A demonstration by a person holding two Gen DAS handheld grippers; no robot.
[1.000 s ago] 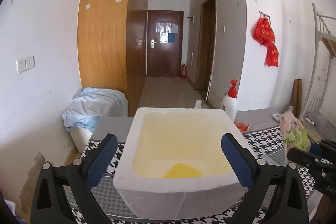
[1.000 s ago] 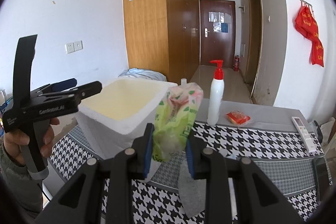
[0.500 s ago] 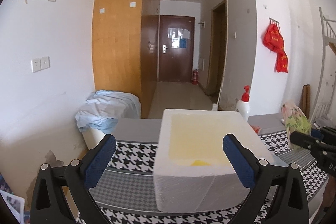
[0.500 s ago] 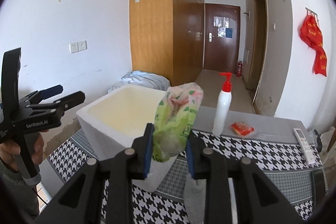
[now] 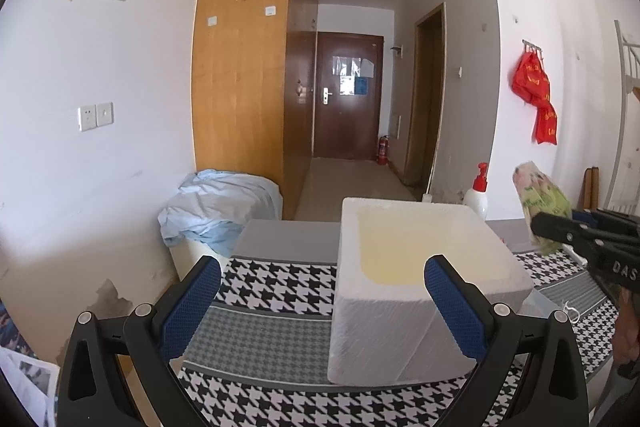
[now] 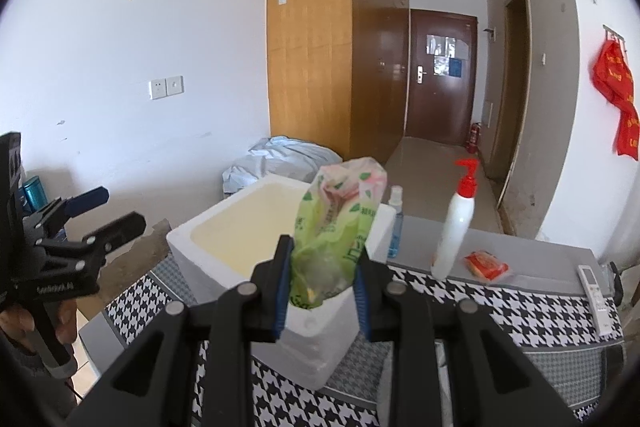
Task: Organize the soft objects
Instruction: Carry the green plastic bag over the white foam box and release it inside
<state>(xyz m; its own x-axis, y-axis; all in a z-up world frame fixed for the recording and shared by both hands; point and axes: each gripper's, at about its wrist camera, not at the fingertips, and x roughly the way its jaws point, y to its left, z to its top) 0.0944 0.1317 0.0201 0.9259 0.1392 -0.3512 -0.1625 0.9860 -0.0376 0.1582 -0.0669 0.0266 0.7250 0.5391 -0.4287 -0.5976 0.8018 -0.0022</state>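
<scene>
- One white foam box (image 5: 420, 291) stands on the houndstooth tablecloth (image 5: 276, 283); its pale yellow inside shows in both views, and no contents can be made out in it.
- One green plastic bag (image 6: 336, 227) is pinched upright between the blue pads (image 6: 280, 287) of the right gripper (image 6: 322, 291), whose jaws are closed on its lower part; the bag hangs in the air in front of the box's near corner, at 6 o'clock of the box opening in the right wrist view.
- In the left wrist view the same bag (image 5: 542, 203) sits at 3 o'clock of the box, just beside its right rim, with the right gripper's black body below it.
- The left gripper (image 5: 322, 297) has its jaws spread wide and holds nothing; its right pad overlaps the box's near wall in the picture, and whether it touches cannot be told.
- From the right wrist view the left gripper (image 6: 108, 209) is at 9 o'clock of the box, well apart from it, gripped by a hand (image 6: 40, 323).
- One white pump bottle (image 6: 456, 227) with a red top stands at 3 o'clock of the box; the left view shows only its upper part (image 5: 478, 193) behind the box.
- Only the right view shows one blue spray bottle (image 6: 394, 223), one red packet (image 6: 486, 265) and one white remote (image 6: 596, 293).
- One heap of pale blue cloth (image 5: 218, 205) lies off the table at 10 o'clock of the box.
</scene>
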